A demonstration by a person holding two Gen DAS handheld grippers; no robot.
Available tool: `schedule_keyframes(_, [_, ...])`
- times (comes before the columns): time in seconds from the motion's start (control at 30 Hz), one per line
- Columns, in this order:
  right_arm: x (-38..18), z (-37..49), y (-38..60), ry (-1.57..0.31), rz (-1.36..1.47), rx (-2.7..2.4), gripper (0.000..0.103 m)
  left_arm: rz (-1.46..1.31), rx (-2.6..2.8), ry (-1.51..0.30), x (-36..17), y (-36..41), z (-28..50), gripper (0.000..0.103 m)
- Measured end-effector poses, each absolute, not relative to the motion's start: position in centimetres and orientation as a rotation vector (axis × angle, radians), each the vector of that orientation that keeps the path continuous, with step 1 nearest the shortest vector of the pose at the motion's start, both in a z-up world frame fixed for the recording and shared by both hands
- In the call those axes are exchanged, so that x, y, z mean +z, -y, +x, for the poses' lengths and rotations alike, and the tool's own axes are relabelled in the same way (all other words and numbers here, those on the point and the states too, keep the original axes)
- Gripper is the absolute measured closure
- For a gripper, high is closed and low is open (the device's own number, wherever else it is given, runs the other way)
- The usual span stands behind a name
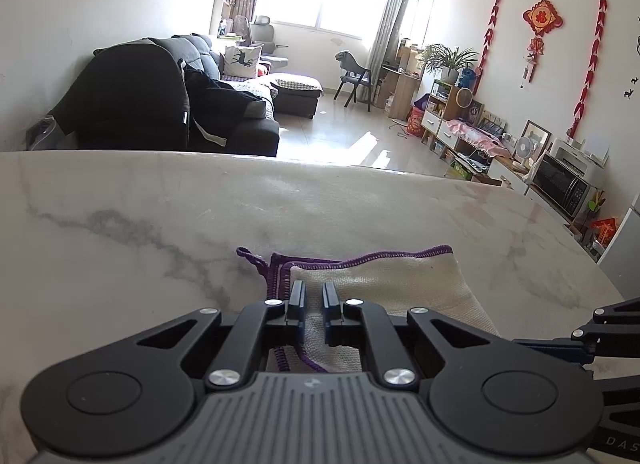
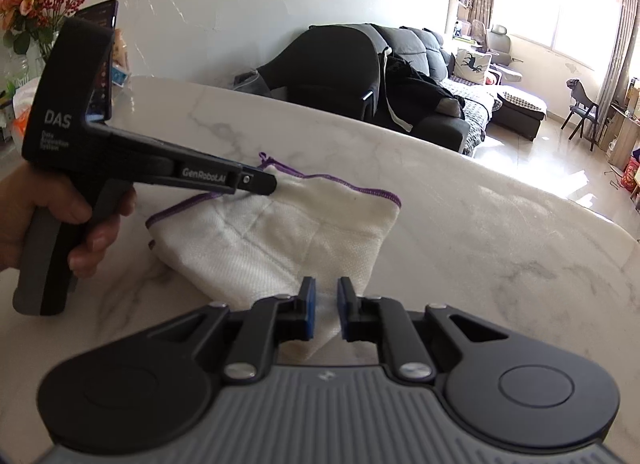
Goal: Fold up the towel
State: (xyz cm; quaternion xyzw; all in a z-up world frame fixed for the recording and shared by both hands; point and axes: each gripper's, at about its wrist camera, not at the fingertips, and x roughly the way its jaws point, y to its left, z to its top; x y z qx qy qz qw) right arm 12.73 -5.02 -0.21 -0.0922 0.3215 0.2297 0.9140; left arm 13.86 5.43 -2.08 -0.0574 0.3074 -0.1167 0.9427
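White cloth edged in purple, the towel (image 2: 276,232) lies doubled on the marble desk (image 2: 480,224) (one fold looks done). Left gripper (image 1: 314,296) pins a hemmed corner between nearly closed fingers; right gripper (image 2: 326,300) likewise pinches the opposite end, another fold pending.

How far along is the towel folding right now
Done: the towel already lies doubled on the marble table, purple edges stacked. In hand: the left claw pinches its far corner and the right claw grips the near end. Left: probably one more fold, then release.
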Motion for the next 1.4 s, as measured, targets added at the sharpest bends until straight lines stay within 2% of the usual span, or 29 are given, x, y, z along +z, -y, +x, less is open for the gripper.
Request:
schedule_keyframes(0.03, [-0.1, 12.7, 5.4, -0.669, -0.164, 0.467, 0.083, -0.122, -0.240, -0.628, -2.1, -5.5, 13.9, 0.093])
schedule_keyframes(0.2, [0.5, 13.5, 8.1, -0.762, 0.048, 0.451, 0.073, -0.210, -0.255, -0.688, -0.6, -7.1, 12.9, 0.088])
schedule_keyframes(0.4, [0.3, 14.2, 8.7, -0.878, 0.222, 0.444, 0.068, -0.113, -0.243, -0.749, 0.5, -7.3, 10.6, 0.081])
schedule_keyframes(0.6, [0.4, 14.3, 7.4, -0.923, 0.231, 0.420, 0.069, -0.073, -0.210, -0.788, -0.4, -7.3, 8.7, 0.081])
schedule_keyframes(0.67, [0.3, 14.2, 6.7, -0.926, 0.212, 0.418, 0.072, -0.075, -0.202, -0.778, -0.7, -7.3, 8.5, 0.081])
schedule_keyframes(0.73, [0.1, 14.1, 6.0, -0.921, 0.172, 0.404, 0.086, -0.072, -0.194, -0.763, -0.8, -7.2, 8.1, 0.081])
schedule_keyframes(0.93, [0.4, 13.3, 6.1, -0.892, 0.130, 0.389, 0.094, -0.056, -0.196, -0.744, -0.7, -6.0, 7.5, 0.087])
schedule_keyframes(1.2, [1.2, 12.6, 8.3, -0.868, 0.147, 0.328, 0.094, -0.045, -0.260, -0.746, -1.0, -3.8, 7.8, 0.087])
schedule_keyframes(1.4, [2.1, 12.2, 10.0, -0.848, 0.185, 0.328, 0.078, -0.021, -0.216, -0.734, -0.3, -3.7, 7.9, 0.087])
